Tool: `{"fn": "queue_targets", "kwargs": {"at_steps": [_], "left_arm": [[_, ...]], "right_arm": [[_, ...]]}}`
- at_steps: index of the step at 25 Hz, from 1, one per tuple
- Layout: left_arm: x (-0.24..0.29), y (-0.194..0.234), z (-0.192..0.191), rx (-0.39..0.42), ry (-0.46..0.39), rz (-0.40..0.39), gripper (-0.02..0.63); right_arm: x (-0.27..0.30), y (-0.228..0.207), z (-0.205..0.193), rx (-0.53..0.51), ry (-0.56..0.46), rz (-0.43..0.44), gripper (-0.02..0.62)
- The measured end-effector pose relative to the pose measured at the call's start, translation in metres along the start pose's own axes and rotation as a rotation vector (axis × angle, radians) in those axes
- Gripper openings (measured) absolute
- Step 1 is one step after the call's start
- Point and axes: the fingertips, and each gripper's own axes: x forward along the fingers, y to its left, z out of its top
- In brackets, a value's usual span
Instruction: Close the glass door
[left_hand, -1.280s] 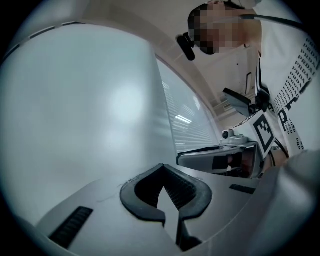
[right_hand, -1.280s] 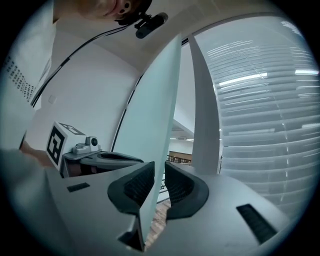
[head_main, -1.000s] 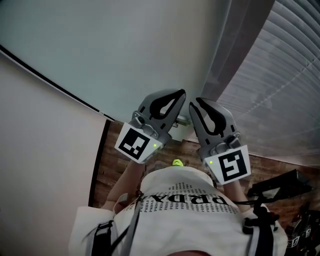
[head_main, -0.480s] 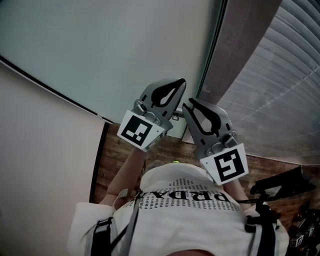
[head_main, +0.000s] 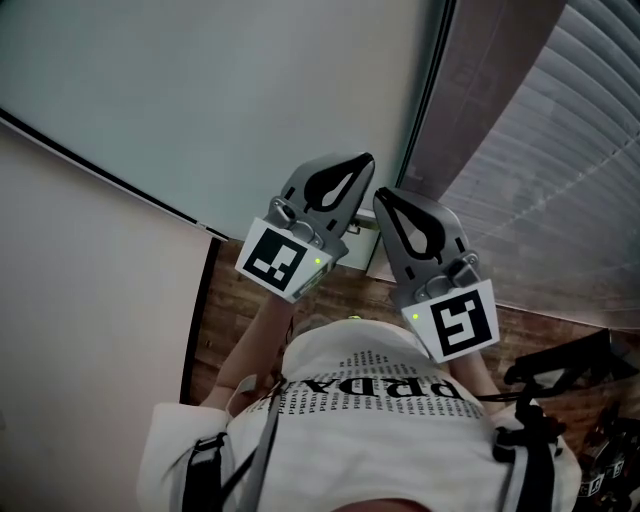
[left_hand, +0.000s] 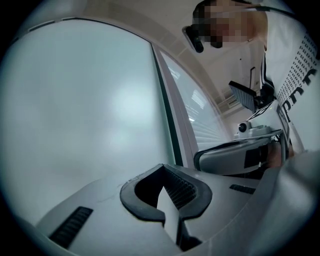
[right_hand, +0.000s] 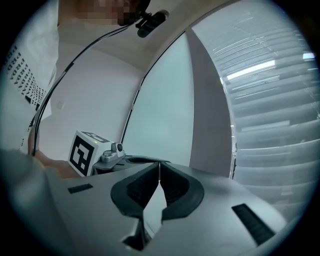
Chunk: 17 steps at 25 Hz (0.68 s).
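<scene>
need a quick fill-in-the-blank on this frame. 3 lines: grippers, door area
1. The jaws of the left gripper and the right gripper are both ___.
2. The left gripper's marker cube shows a small lit ___ light.
3. To the right of the glass door, the window is covered by slatted ___.

Missing words: shut; green; blinds.

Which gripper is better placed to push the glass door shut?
Probably the left gripper: its shut jaws point at the door glass, close to its edge. The right gripper, also shut and empty, sits beside it, on the side toward the frame.
</scene>
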Motion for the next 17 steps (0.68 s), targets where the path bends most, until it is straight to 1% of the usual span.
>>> {"fn": "queue_targets", "kwargs": {"at_steps": [5,9,17], "left_arm": [[-0.02,-0.014,0.013,-0.003,-0.009,0.012,0.0],[-0.035,-0.028,0.007,-0.019,0.015,0.025,0.0],[-0.038,-0.036,0.006,-0.039,0.011,0.021,0.0]], "right_arm": [[0.001,0.0,-0.004,0.029,0.009,0.011,0.006],[0.001,0.002,-0.004,0.024,0.002,0.017,0.003],[0.002,0.001,-0.003,0.016,0.006,0.02,0.002]]}}
